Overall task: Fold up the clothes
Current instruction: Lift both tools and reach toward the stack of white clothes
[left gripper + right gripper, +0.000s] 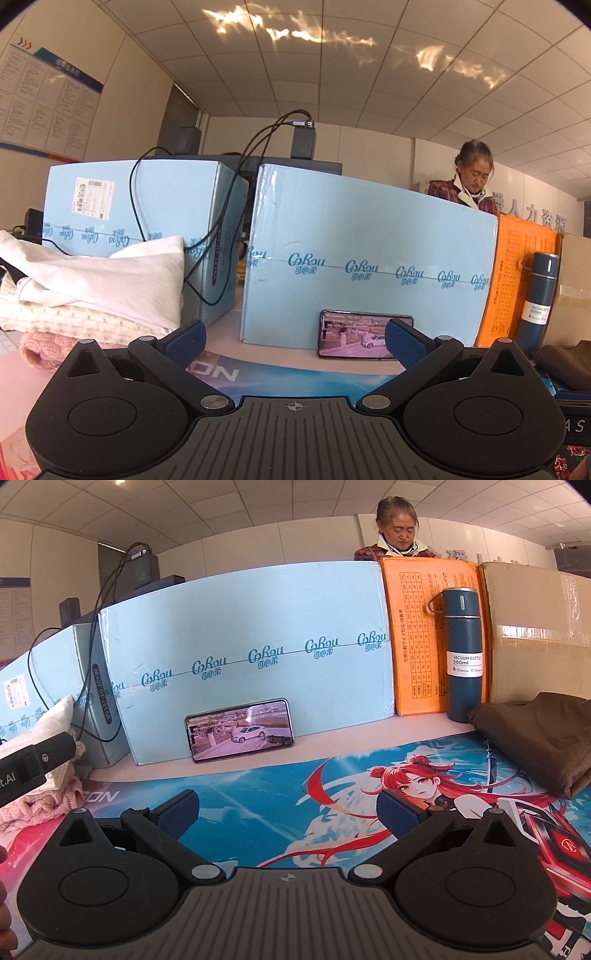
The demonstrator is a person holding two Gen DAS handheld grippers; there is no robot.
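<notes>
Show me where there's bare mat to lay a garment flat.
The printed mat is bare in the middle, between the phone behind and the right gripper. Crowded left by the folded stack, and right by the brown garment beside the vacuum bottle.

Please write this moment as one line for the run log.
left gripper: open, empty | right gripper: open, empty | brown garment: on mat, right, untouched | folded stack: left

Stack (92, 291): soft cloth, white smooth over knobbly cream knit
Brown garment (535, 738): matt cloth
Bottle (463, 650): matt blue, metal-looking
Mat (258, 797): smooth, printed
</notes>
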